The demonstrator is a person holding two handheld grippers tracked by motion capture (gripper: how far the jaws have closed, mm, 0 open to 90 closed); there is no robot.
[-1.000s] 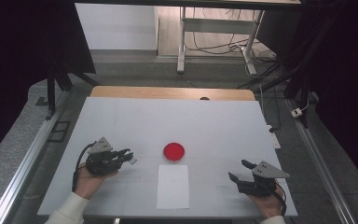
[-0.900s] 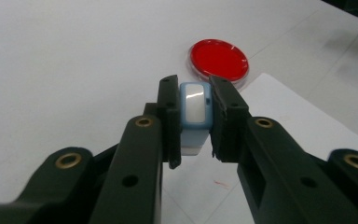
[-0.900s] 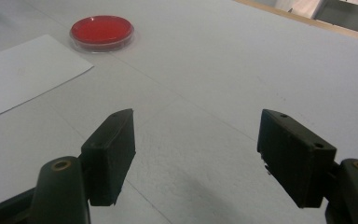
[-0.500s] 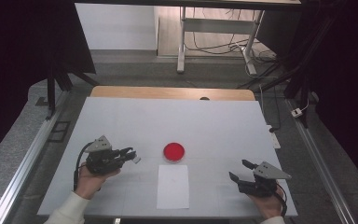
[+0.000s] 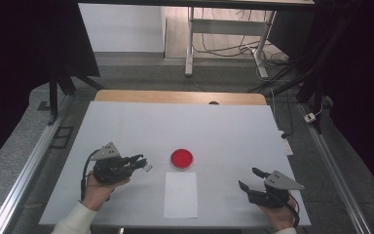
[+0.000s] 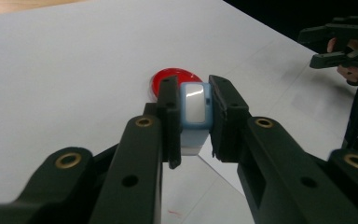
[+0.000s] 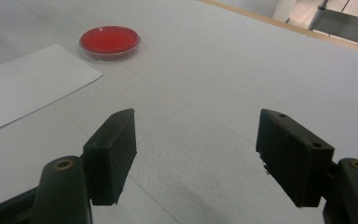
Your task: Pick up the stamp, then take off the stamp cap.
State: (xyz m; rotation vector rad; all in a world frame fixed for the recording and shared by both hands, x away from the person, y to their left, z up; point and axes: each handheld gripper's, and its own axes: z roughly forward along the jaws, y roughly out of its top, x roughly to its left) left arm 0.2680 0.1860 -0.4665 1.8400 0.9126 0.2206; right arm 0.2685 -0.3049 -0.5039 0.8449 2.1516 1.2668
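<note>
My left gripper [image 5: 144, 164] is at the table's left and points right. It is shut on a small pale-blue block with a white face [image 6: 195, 106]. Just beyond its tips lies a round red dish [image 5: 181, 158] [image 6: 168, 79] [image 7: 110, 40]. A white sheet of paper [image 5: 180, 194] [image 7: 25, 84] lies flat in front of the dish. At the near right, my right gripper [image 5: 250, 178] [image 7: 196, 126] stands open over bare table, with nothing between its jaws. It also shows in the left gripper view [image 6: 342, 46] at the far right.
The white tabletop [image 5: 224, 131] has a wooden strip along its far edge [image 5: 180, 97]. Metal rails run down both sides, and a power strip [image 5: 286, 144] lies off the right edge. Table legs and cables stand on the floor behind.
My left gripper has edged slightly right toward the red dish, still holding the block. The right gripper has stayed put.
</note>
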